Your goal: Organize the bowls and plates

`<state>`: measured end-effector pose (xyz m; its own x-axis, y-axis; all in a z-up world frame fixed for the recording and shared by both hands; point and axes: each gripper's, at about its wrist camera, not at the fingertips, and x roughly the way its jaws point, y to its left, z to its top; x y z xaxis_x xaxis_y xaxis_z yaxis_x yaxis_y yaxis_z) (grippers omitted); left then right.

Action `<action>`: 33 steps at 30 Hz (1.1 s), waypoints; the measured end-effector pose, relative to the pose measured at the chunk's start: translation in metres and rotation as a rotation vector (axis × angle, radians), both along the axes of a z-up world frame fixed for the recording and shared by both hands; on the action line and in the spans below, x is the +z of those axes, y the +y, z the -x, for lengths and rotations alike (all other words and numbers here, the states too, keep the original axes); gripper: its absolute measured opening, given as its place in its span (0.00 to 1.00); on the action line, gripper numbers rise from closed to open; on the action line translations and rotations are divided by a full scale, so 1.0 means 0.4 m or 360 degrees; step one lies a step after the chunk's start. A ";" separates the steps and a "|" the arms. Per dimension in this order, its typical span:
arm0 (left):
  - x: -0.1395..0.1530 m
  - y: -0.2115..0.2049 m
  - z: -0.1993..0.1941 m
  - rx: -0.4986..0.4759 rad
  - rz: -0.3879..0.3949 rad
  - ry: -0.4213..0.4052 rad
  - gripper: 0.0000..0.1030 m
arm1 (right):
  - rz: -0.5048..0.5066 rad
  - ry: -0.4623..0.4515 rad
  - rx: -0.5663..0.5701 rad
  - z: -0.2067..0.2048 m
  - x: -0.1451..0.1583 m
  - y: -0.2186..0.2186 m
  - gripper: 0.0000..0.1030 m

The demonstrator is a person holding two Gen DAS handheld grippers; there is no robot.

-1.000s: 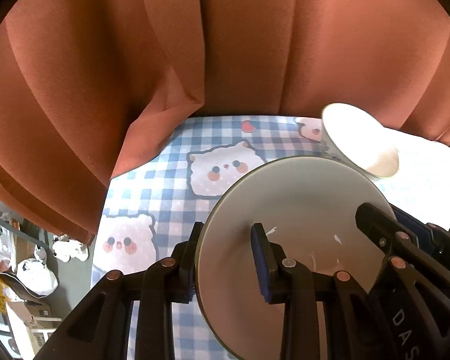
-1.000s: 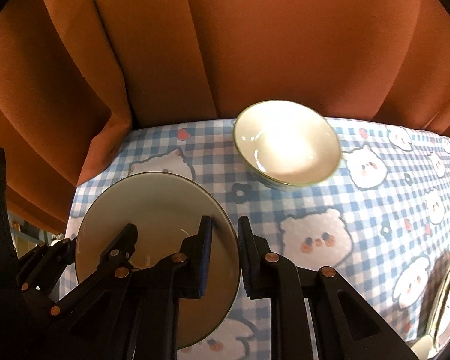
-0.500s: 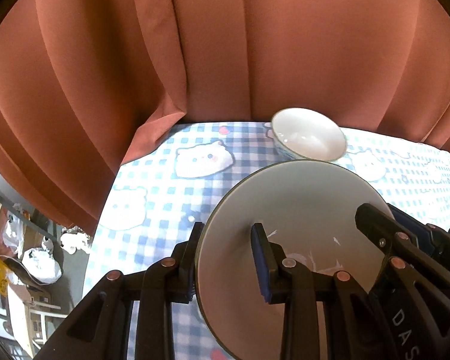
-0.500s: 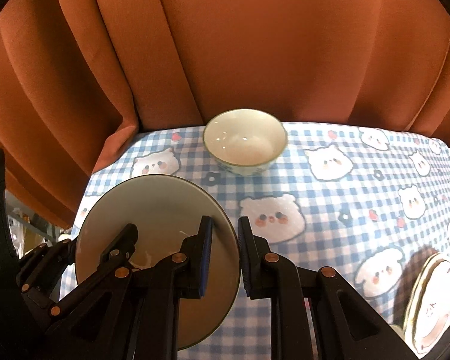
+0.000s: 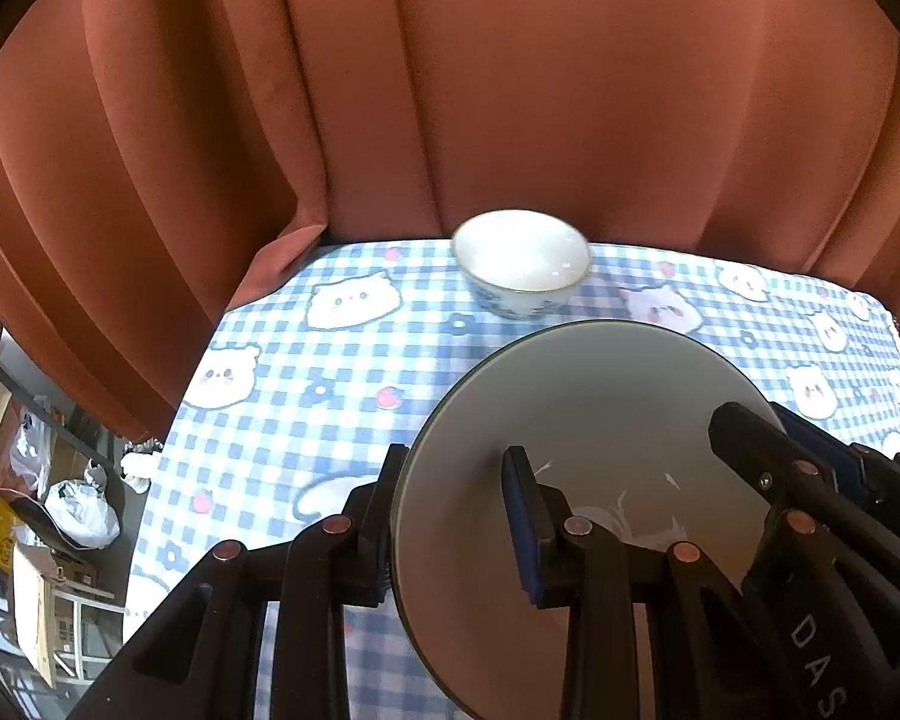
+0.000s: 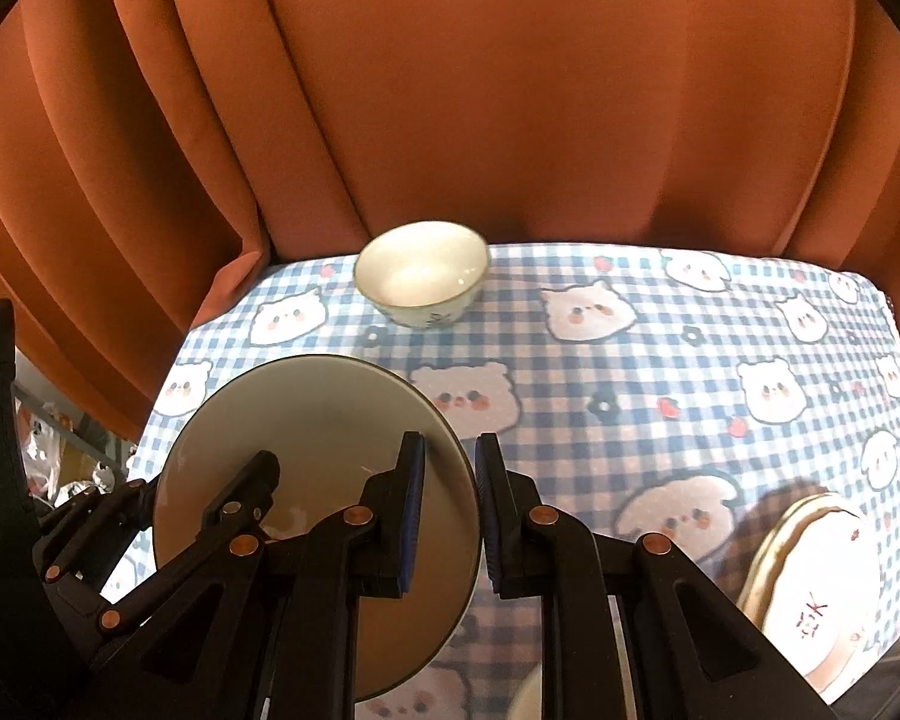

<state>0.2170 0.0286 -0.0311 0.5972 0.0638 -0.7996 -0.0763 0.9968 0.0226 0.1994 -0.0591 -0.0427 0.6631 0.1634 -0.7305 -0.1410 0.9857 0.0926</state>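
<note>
1. Plate (image 5: 594, 420), round, smooth and grey, is pinched at its left rim by left gripper (image 5: 456, 516) and at its right rim by right gripper (image 6: 450, 516).
2. Its flat face tips up, off the checked bear tablecloth (image 6: 660, 372).
3. White bowl (image 6: 421, 281) stands upright far ahead of both claws, near the orange curtain (image 6: 510, 90).
</note>
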 end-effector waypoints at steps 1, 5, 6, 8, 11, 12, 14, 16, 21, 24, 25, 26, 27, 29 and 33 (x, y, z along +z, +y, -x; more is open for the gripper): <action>0.003 -0.014 0.009 -0.0004 -0.0001 -0.0008 0.29 | -0.0002 -0.0008 0.0000 0.010 0.003 -0.016 0.20; 0.006 -0.066 0.046 -0.0024 -0.0008 -0.0027 0.29 | -0.0014 -0.0040 -0.0005 0.049 0.006 -0.078 0.20; 0.005 -0.079 0.056 -0.0029 -0.0007 -0.0028 0.29 | -0.0017 -0.0044 -0.0007 0.060 0.004 -0.094 0.20; 0.000 -0.108 0.076 -0.0038 -0.0002 -0.0025 0.29 | -0.0023 -0.0046 -0.0012 0.082 0.000 -0.126 0.20; -0.009 -0.147 0.099 -0.0055 0.0007 -0.0012 0.29 | -0.0027 -0.0043 -0.0017 0.112 -0.013 -0.175 0.20; -0.013 -0.161 0.108 -0.0061 0.0011 -0.0007 0.29 | -0.0025 -0.0038 -0.0019 0.115 -0.019 -0.190 0.20; -0.022 -0.185 0.121 -0.0072 0.0017 0.0006 0.29 | -0.0019 -0.0028 -0.0022 0.130 -0.031 -0.221 0.20; -0.029 -0.210 0.136 -0.0084 0.0018 0.0016 0.29 | -0.0014 -0.0017 -0.0024 0.143 -0.043 -0.246 0.20; -0.051 -0.258 0.167 -0.0091 0.0022 0.0040 0.29 | 0.0008 0.0001 -0.0015 0.174 -0.066 -0.301 0.20; -0.066 -0.281 0.184 -0.0090 0.0024 0.0063 0.29 | 0.0015 0.0020 -0.0007 0.188 -0.083 -0.326 0.20; -0.072 -0.288 0.189 -0.0089 0.0026 0.0073 0.29 | 0.0015 0.0029 -0.0004 0.191 -0.090 -0.333 0.20; -0.075 -0.293 0.192 -0.0090 0.0027 0.0079 0.29 | 0.0016 0.0039 0.0000 0.196 -0.096 -0.340 0.20; -0.079 -0.297 0.196 -0.0090 0.0028 0.0086 0.29 | 0.0017 0.0047 0.0002 0.199 -0.102 -0.345 0.20; -0.088 -0.306 0.201 -0.0089 0.0030 0.0101 0.29 | 0.0022 0.0064 0.0007 0.204 -0.113 -0.355 0.20; -0.106 -0.317 0.204 -0.0088 0.0019 0.0129 0.29 | 0.0007 0.0097 0.0007 0.209 -0.133 -0.369 0.20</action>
